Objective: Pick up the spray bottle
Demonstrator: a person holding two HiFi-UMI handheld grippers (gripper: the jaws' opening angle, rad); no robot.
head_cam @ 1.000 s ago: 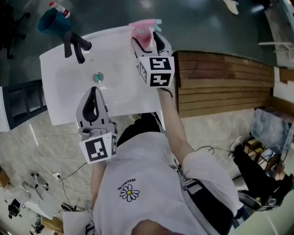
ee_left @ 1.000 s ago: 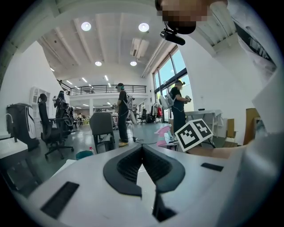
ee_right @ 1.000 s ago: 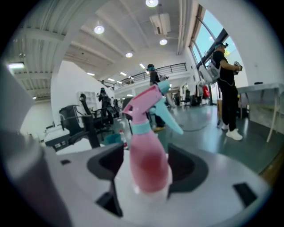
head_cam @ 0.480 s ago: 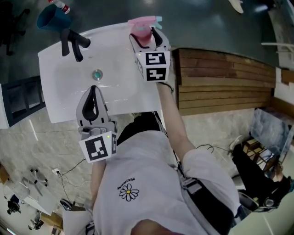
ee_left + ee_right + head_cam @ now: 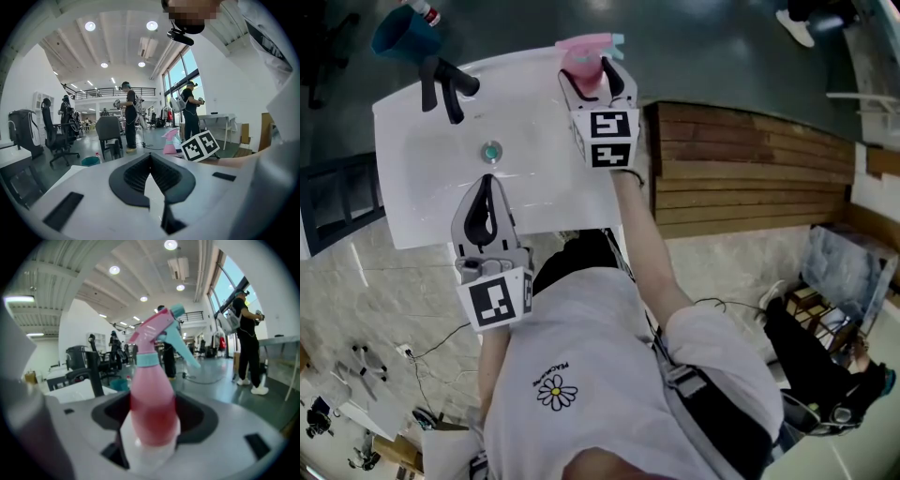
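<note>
A pink spray bottle with a teal trigger stands on the far right corner of the white sink. My right gripper reaches over the sink, its jaws on either side of the bottle's body. In the right gripper view the bottle fills the gap and both dark pads press its sides. My left gripper hovers over the sink's near edge, shut and holding nothing. In the left gripper view its pads meet, and the bottle shows far off.
A black faucet stands at the sink's far left, and a drain sits in the basin. A teal bucket is on the floor beyond. A wooden slatted bench adjoins the sink on the right. Other people stand in the hall.
The right gripper stays round the spray bottle, shifted only slightly left along with the view. The left gripper has not moved.
</note>
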